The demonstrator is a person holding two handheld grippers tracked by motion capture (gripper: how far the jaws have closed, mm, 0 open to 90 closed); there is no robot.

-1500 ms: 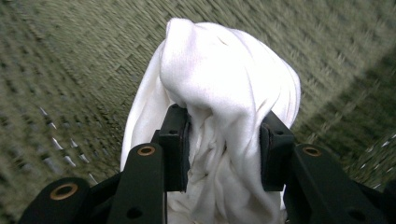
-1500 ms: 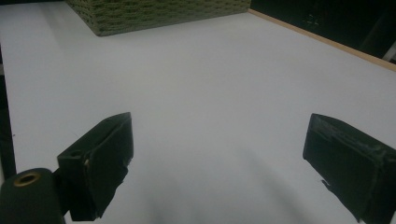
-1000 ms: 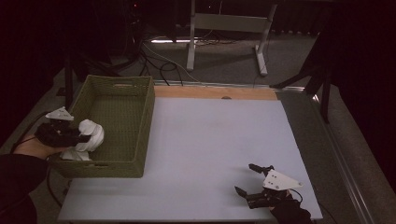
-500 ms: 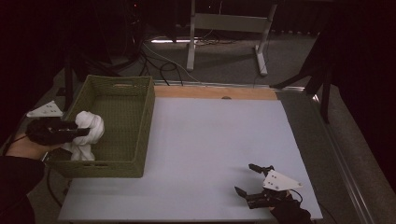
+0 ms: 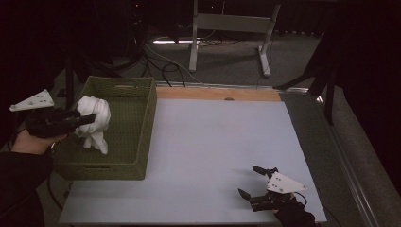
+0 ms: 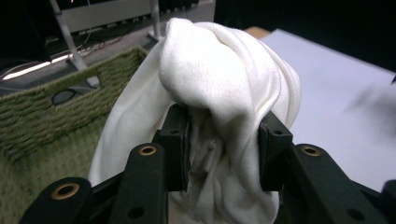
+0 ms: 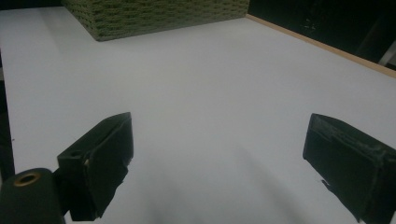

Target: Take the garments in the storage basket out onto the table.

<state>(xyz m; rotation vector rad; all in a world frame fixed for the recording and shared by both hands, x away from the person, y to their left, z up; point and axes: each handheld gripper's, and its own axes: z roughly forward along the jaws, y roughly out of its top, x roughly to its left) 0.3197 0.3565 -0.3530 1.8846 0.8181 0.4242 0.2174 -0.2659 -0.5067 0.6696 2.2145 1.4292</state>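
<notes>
A bunched white cloth (image 5: 94, 121) hangs above the left part of the green woven basket (image 5: 142, 124), with my left gripper (image 5: 84, 122) shut on it. In the left gripper view the cloth (image 6: 219, 84) drapes over both black jaws and is pinched between the pads (image 6: 180, 142). My right gripper (image 5: 251, 182) rests low near the table's front right, jaws wide open and nothing between them. The right gripper view has its gripper (image 7: 217, 154) just above the bare white table (image 7: 201, 84).
The basket (image 7: 154, 16) stands on the left side of the white table (image 5: 222, 142). A wooden strip (image 5: 217, 93) edges the table's far side. Beyond it are a metal stand (image 5: 227, 28) and cables on the floor.
My left gripper has lifted the white cloth up out of the basket, higher above its left rim. The right gripper has stayed where it was.
</notes>
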